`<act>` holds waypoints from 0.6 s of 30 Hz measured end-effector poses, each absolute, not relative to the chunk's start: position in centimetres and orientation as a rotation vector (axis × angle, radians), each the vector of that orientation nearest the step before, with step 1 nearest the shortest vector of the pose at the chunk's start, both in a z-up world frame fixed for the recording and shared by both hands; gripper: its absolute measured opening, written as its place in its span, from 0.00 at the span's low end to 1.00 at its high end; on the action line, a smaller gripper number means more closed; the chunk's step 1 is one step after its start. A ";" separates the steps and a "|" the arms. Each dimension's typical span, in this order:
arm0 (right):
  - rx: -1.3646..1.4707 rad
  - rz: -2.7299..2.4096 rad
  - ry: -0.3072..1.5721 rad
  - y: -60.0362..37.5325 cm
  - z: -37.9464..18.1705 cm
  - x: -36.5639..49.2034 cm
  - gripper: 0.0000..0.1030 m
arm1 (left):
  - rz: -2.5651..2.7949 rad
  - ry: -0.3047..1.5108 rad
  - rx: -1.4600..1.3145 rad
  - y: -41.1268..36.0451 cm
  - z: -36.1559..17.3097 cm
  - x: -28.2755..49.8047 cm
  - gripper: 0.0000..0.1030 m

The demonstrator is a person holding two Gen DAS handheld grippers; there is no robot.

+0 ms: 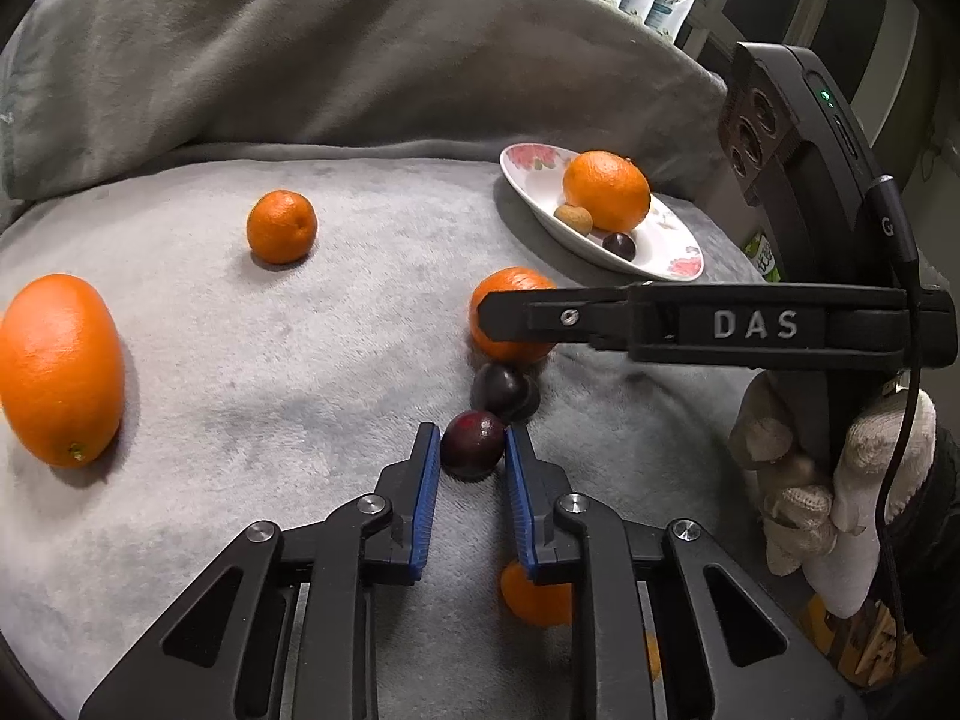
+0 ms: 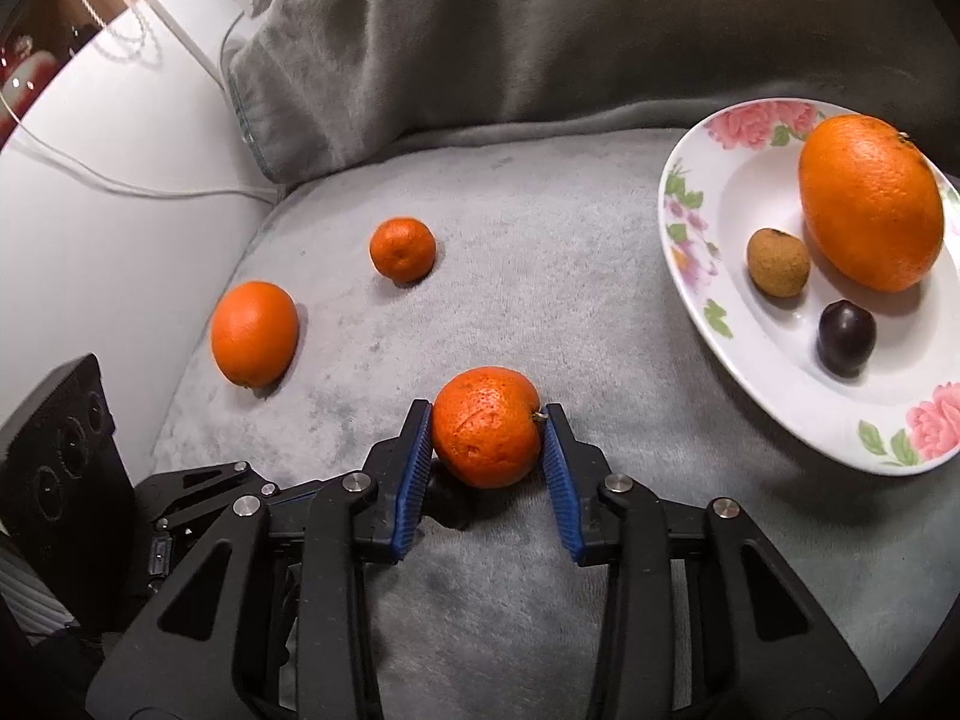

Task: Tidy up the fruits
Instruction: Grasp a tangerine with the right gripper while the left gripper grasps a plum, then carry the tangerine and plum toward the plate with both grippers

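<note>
Fruit is scattered over a grey plush blanket, seen along the fingers of two hand-held grippers; the left gripper is closed on a dark plum, whose sides are pressed by the blue pads while it rests on the blanket; just beyond the fingertips a second dark plum is seen, and just past that a mandarin, partly hidden by the black arm of the other tool; a further piece of orange fruit is glimpsed beneath the right-hand finger, too hidden to be identified; well off to the left of the fingers a large orange is lying, and farther ahead a small tangerine; a gloved hand is seen at the right edge, wrapped around the other handle; the right gripper is clamped on the mandarin, both pads being pressed against its skin, the stem end turned toward the right-hand pad; ahead and to the right of those fingers a floral plate is set on the blanket, and in it are held an orange, a small brown fruit and a third plum, each just beside the next.
</note>
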State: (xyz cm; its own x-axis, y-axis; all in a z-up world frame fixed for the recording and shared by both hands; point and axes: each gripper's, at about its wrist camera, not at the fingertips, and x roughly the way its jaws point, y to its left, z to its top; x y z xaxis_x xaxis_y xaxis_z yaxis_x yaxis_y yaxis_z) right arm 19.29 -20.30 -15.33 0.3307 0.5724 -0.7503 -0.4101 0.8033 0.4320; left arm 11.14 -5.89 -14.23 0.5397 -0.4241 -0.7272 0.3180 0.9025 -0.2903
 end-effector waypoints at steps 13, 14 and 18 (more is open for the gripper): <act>0.203 0.624 0.922 -24.6 -11.0 16.5 0.36 | -0.421 0.847 -0.171 -4.3 -12.1 10.5 0.20; 0.203 0.618 0.914 -25.0 -10.8 16.3 0.36 | -0.420 0.844 -0.173 -4.2 -12.0 10.5 0.20; 0.197 0.568 0.875 -27.4 -9.8 15.7 0.36 | -0.424 0.834 -0.173 -4.4 -11.4 10.6 0.20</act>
